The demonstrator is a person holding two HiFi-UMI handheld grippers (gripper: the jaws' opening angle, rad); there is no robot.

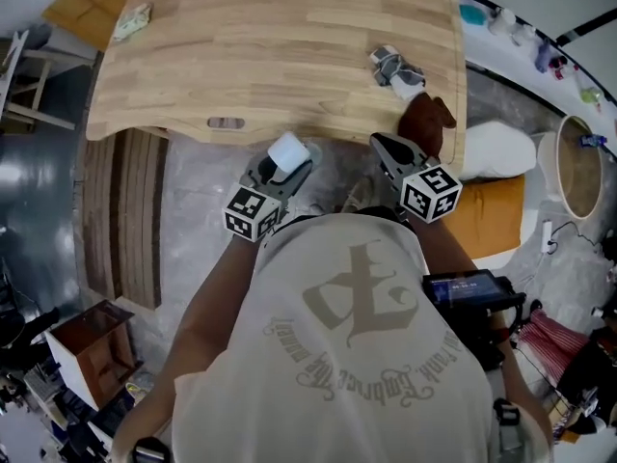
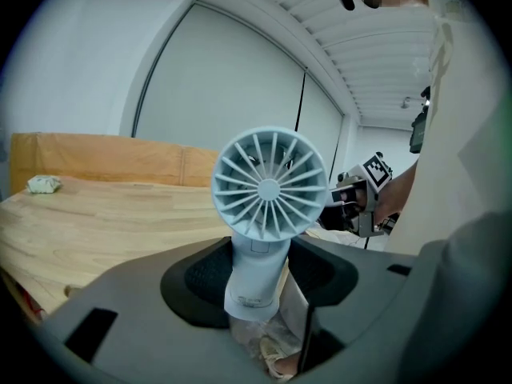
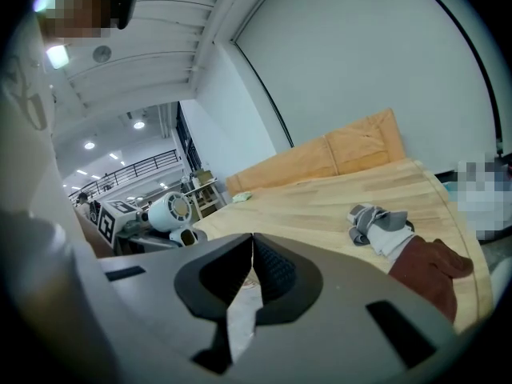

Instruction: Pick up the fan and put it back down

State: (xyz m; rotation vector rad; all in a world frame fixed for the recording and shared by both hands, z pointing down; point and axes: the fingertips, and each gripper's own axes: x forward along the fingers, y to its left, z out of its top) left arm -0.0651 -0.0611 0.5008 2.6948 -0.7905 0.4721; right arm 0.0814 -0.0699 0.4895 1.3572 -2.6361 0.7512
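A small white hand fan [image 2: 268, 187] stands upright with its round grille facing the camera. Its handle [image 2: 256, 277] sits between the jaws of my left gripper [image 2: 260, 285], which is shut on it. In the head view the fan [image 1: 287, 150] is held off the near edge of the wooden table [image 1: 270, 56], in the left gripper [image 1: 281, 168]. My right gripper [image 1: 382, 144] hangs beside it to the right. Its jaws meet with nothing between them [image 3: 251, 248]. The right gripper view also shows the fan [image 3: 170, 211] at the left.
A grey and white cloth [image 1: 396, 68] and a brown cloth [image 1: 425, 122] lie near the table's right edge. A crumpled pale thing [image 1: 132, 22] lies at its far left corner. A white cushion [image 1: 497, 148] sits right of the table, a wooden box [image 1: 87, 340] at lower left.
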